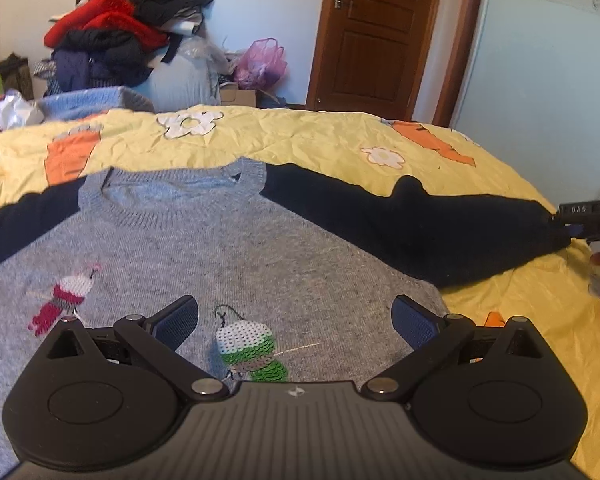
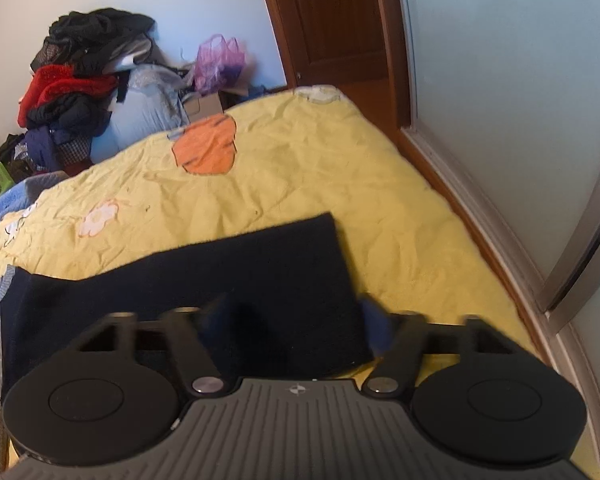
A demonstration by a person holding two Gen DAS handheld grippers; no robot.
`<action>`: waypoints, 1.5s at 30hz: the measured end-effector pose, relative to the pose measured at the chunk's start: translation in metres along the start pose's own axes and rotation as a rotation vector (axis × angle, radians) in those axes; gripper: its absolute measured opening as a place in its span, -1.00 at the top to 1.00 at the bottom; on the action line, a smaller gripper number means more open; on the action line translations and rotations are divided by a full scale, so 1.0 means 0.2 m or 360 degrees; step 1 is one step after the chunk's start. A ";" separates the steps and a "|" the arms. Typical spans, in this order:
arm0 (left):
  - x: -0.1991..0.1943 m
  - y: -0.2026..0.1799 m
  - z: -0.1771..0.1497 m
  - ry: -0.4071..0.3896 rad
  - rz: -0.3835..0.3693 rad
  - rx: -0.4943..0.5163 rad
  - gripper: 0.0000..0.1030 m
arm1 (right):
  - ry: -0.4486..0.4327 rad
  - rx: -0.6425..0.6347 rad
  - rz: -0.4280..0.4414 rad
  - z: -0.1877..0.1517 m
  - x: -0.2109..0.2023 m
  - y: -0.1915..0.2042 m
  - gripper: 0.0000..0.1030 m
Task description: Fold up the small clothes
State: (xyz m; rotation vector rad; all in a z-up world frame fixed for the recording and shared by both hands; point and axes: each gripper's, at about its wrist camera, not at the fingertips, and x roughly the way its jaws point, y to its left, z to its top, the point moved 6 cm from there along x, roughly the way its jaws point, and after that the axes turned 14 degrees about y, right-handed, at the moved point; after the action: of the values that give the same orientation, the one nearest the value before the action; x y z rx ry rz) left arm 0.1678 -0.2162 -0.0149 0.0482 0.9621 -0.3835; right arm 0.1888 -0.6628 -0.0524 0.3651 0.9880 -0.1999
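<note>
A pink plastic bag (image 1: 262, 62) with bulging, unclear contents sits on the floor by the wooden door (image 1: 374, 32), beside a heap of clothes (image 1: 120, 28). The grey sweater (image 1: 204, 248) lies flat, front up, on the bed's yellow sheet (image 1: 320, 136). The left gripper (image 1: 295, 322) hovers over its chest, jaws wide open around nothing. Only the left view shows the sequin birds (image 1: 252, 350); only the right view shows the right gripper (image 2: 296, 320) with its jaws spread either side of the dark sleeve (image 2: 260, 280) cuff, not closed, and a pale wardrobe panel (image 2: 500, 80) alongside the bed
</note>
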 end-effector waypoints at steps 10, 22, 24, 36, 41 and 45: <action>0.03 0.11 -0.02 0.0044 -0.0080 -0.0058 -1.00 | -0.0051 0.0033 0.0036 0.03 -0.11 0.20 0.73; -0.09 0.60 0.03 0.0094 -0.0276 -0.0336 -1.00 | -0.0043 -0.0228 0.0608 0.02 -0.22 1.29 0.73; -0.13 0.70 0.04 0.0081 -0.0249 -0.0362 -1.00 | 0.0007 -0.0257 0.0719 0.00 -0.18 1.51 0.73; -0.13 1.06 0.14 0.0172 -0.0477 -0.0597 -1.00 | 0.0134 -0.0601 0.0525 -0.40 0.18 2.12 0.32; 0.05 0.97 0.35 0.0285 -0.0796 -0.0664 -1.00 | 0.0041 -0.0832 0.0430 -0.51 0.05 2.12 -0.32; 0.26 0.87 0.52 0.0494 -0.0869 -0.0648 -1.00 | 0.0023 -0.0878 0.0341 -0.55 0.07 2.11 -0.30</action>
State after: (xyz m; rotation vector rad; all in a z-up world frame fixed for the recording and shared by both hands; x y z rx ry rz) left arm 0.3348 -0.0908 -0.0191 -0.5498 1.3443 -0.6861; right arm 0.2493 -0.2309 -0.0295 -0.0355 0.9679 0.2687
